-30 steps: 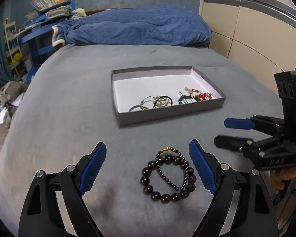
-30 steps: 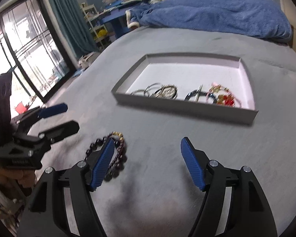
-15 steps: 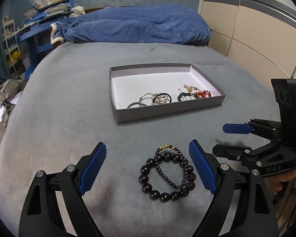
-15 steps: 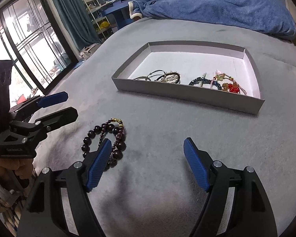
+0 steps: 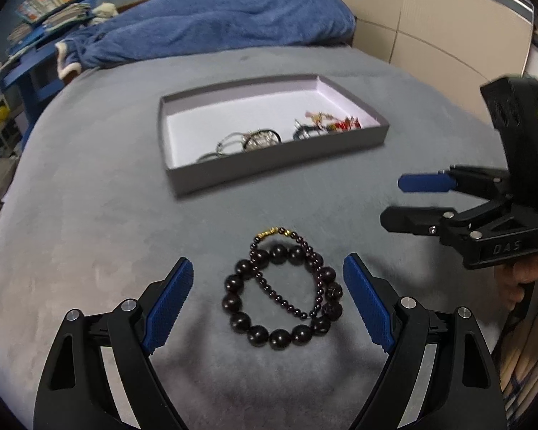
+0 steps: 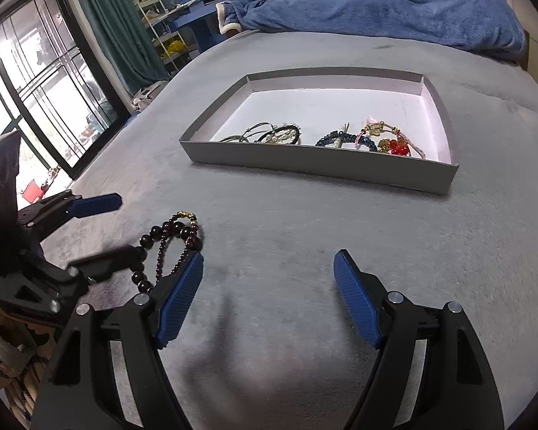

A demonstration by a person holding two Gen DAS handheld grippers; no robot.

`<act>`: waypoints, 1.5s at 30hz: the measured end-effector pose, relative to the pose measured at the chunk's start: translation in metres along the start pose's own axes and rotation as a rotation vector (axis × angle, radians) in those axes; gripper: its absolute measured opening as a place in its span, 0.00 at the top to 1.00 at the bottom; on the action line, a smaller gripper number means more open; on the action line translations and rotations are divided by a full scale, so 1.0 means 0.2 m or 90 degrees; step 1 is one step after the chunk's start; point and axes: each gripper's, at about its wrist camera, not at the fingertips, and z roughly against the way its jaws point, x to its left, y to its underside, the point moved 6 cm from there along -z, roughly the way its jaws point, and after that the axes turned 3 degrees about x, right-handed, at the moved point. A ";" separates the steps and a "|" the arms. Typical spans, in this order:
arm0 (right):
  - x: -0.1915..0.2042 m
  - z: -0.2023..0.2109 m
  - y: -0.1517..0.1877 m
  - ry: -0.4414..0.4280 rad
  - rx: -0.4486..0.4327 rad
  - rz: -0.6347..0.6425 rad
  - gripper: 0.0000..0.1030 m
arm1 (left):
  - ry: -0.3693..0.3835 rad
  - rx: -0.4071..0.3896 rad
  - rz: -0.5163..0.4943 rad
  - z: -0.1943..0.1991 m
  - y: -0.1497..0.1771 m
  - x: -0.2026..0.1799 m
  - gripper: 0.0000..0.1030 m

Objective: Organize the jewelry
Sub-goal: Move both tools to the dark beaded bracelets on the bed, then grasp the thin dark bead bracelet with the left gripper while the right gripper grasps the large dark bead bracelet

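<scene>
Left wrist view is showing the dark bead bracelet point(image 5: 281, 295) lying flat on the grey bed point(image 5: 89, 222), right between the spread fingers of the left gripper point(image 5: 267, 302), which is holding nothing. A thinner strand of small beads point(image 5: 287, 301) with a gold clasp point(image 5: 272, 232) at 12 o'clock is lying across the big beads. The grey tray point(image 5: 269, 165) with other jewelry is sitting further at 12 o'clock, well apart. At 3 o'clock the right gripper point(image 5: 405, 202) is hovering, its fingers also apart and empty. I am judging the bracelet as light, loose and floppy: the round polished beads are probably slippery and will roll under the pads, and the soft bed will be giving way when pressed. The better place to take hold seems to be the side at 3 o'clock, where both strands are overlapping, so both are coming up together.
</scene>
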 end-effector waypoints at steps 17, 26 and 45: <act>0.00 -0.01 0.01 0.006 0.010 -0.002 0.27 | 0.032 0.051 0.037 -0.21 -0.08 0.04 0.44; 0.00 -0.01 0.01 0.004 0.008 -0.003 0.27 | 0.054 0.002 0.033 -0.13 -0.12 0.03 0.94; 0.31 -0.17 -0.02 -0.041 0.044 0.078 0.30 | 0.020 -0.155 0.228 0.17 -0.22 0.42 0.94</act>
